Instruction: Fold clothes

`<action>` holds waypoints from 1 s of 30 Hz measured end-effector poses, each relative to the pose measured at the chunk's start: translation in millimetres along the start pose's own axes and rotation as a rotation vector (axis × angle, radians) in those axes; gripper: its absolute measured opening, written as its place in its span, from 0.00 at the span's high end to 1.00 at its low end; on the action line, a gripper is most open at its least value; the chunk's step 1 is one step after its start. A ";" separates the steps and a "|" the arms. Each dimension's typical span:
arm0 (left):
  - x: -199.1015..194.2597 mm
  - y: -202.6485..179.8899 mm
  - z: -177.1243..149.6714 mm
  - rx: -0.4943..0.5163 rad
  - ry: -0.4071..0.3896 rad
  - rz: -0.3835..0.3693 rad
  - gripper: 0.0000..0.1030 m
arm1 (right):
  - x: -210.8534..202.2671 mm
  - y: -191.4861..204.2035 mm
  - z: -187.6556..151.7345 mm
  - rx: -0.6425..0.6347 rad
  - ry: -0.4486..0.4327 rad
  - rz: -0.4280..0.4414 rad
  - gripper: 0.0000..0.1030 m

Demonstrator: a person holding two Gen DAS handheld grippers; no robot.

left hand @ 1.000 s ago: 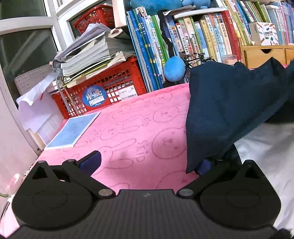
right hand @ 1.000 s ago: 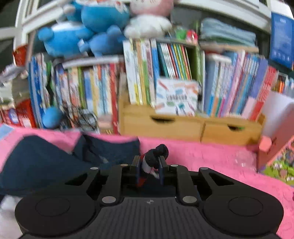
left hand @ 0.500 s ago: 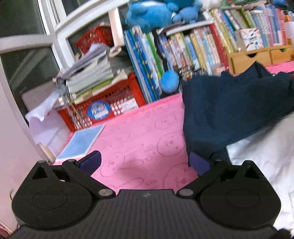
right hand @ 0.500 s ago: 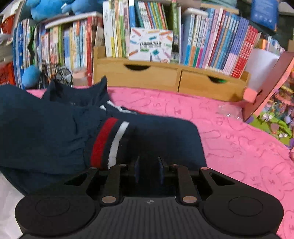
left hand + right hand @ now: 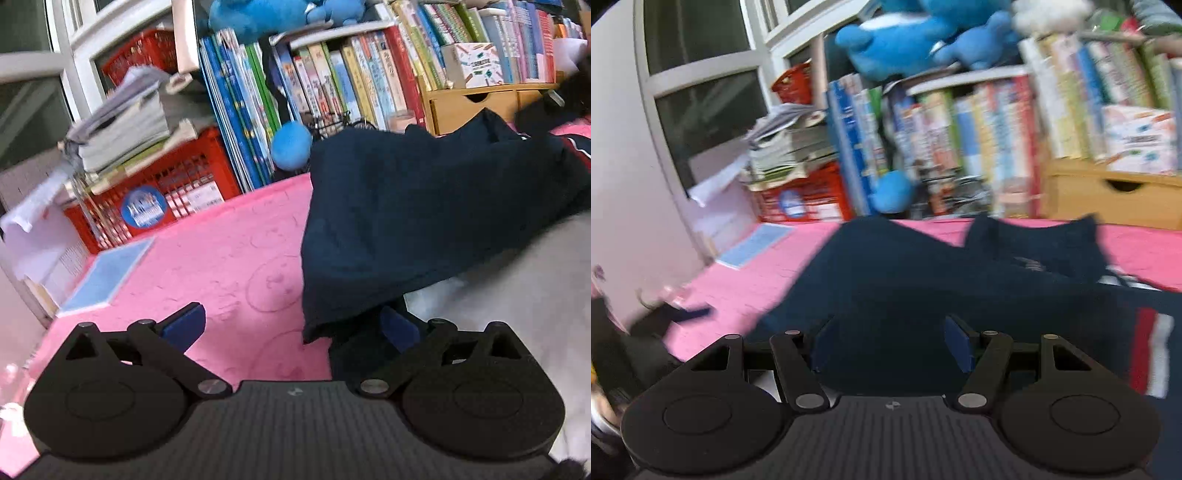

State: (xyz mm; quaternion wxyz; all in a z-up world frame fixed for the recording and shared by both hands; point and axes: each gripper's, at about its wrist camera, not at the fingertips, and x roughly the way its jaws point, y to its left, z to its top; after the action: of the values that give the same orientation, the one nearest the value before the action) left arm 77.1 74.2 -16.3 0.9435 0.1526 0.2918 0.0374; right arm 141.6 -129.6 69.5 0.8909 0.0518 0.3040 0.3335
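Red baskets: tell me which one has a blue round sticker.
The lower red basket, standing on the pink cloth under stacked papers; the upper basket by the window shows none.

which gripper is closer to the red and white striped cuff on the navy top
Right. The right gripper is just left of the striped cuff, jaws opening over the navy top. The left gripper sits at the top's opposite edge, far from the cuff.

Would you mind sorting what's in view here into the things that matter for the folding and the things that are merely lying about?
Part of the job:
- navy garment, with its red and white striped cuff
- white cloth under it
- pink cover as the folding surface

Just lying about:
- blue booklet
- red crate
- books
- blue plush toys
- wooden drawers
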 end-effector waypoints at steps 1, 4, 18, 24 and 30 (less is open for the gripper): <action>1.8 0.9 -0.1 -0.004 0.008 -0.013 0.00 | 13.1 7.9 12.6 0.003 0.013 0.008 0.31; 5.4 10.3 -2.7 -0.052 0.028 -0.068 0.00 | 57.7 34.5 52.8 -0.004 0.059 0.013 0.23; 17.9 31.7 -11.6 -0.203 0.084 -0.182 0.00 | 191.5 41.1 127.9 0.062 -0.042 0.049 0.19; 17.8 26.6 -10.3 -0.189 0.077 -0.163 0.00 | 110.3 7.6 68.8 -0.077 0.053 -0.044 0.18; 14.7 21.6 -8.4 -0.145 0.061 -0.124 0.00 | 31.4 5.1 -20.1 -0.429 0.112 -0.208 0.07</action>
State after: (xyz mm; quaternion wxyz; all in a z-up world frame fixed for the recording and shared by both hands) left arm 84.9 99.3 -24.1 0.9433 0.0644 0.3257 0.0043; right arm 145.8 -108.2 38.9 0.8929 -0.1889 0.2787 0.2991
